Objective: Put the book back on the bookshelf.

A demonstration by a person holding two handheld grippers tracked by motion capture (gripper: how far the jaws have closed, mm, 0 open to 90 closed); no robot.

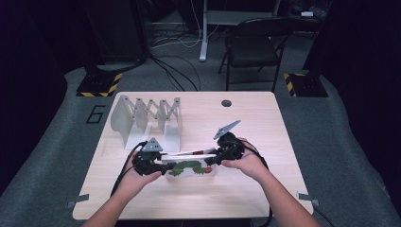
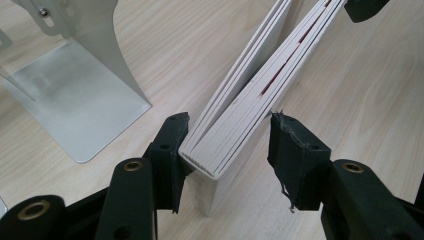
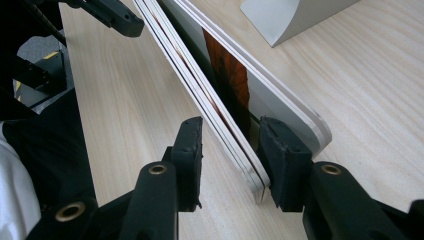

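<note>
The board book (image 1: 191, 168) stands on its long edge near the front middle of the table (image 1: 246, 123), just in front of the expanding metal file rack (image 1: 149, 118), probably so it can go upright into 1 of the slots. The left gripper (image 2: 227, 145) straddles the spine end, its 2 jaws apart, the left one touching the cover, the right one just clear. The right gripper (image 3: 229, 145) sits at the opposite end, 1 jaw slipped between fanned pages, the other still off the outer pages, apparently steadying the book
</note>
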